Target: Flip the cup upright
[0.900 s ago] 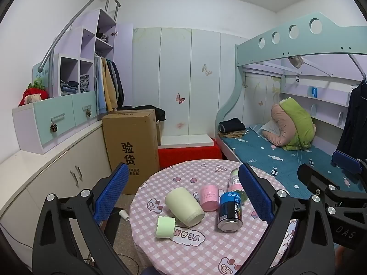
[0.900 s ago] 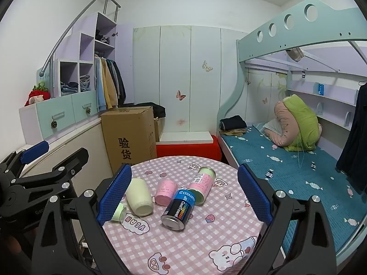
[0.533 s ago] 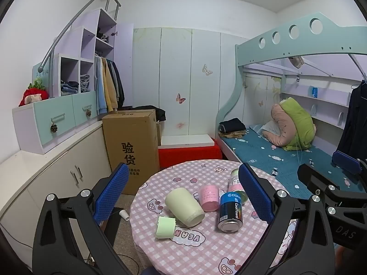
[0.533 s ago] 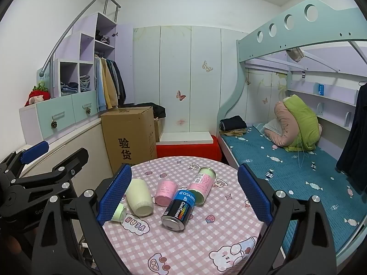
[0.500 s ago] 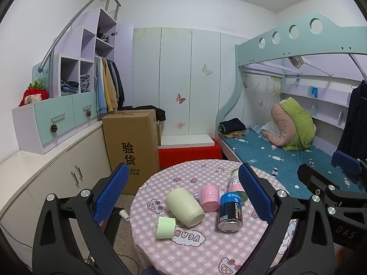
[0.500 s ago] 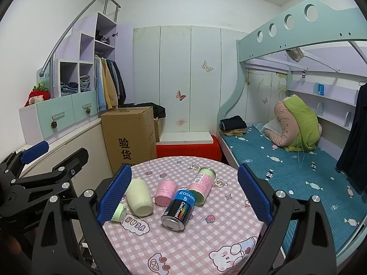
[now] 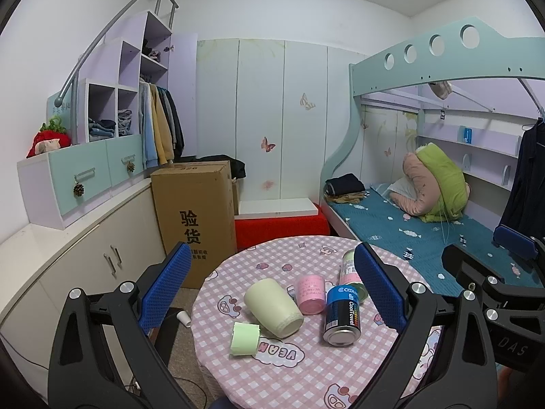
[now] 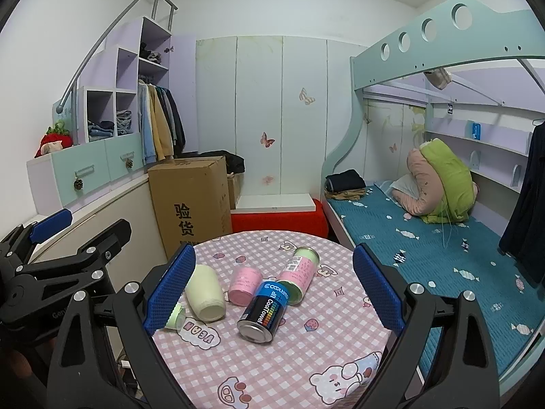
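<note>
Left gripper (image 7: 269, 286): black plastic frame of angular linkage arms, silver screw heads at the pivots, two fingers faced with blue dimpled pads (image 7: 165, 286). Right gripper (image 8: 272, 289): same build, black frame, silver screws, blue textured pads (image 8: 376, 291). Seen from the opposite camera, the right unit carries white lettering "DAS" on its black body and the left unit shows partly hidden lettering beginning "Gen".
</note>
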Motion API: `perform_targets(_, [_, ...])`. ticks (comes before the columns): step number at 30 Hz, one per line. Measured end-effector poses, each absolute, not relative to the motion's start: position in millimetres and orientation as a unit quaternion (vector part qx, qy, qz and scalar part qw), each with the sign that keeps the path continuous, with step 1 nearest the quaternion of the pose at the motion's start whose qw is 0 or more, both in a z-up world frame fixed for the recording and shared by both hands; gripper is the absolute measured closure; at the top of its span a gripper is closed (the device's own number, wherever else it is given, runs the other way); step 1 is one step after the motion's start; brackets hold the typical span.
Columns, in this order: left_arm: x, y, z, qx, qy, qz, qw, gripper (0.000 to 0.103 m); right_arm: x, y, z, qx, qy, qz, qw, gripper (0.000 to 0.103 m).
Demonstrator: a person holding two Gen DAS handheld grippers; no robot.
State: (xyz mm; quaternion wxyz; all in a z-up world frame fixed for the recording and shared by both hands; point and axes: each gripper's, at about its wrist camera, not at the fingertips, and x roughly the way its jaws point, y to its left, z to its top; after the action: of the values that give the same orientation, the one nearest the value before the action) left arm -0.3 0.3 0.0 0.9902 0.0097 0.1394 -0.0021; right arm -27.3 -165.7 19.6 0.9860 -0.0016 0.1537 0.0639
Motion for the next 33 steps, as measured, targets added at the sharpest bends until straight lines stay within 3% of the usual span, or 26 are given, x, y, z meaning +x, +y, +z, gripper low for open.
perform_targets(33, [49.8, -7.0, -27.0, 0.019, 0.178, -0.007, 0.984, 0.007, 12.4, -178.7, 6.6, 0.011, 0.19, 0.059, 0.98, 0.013])
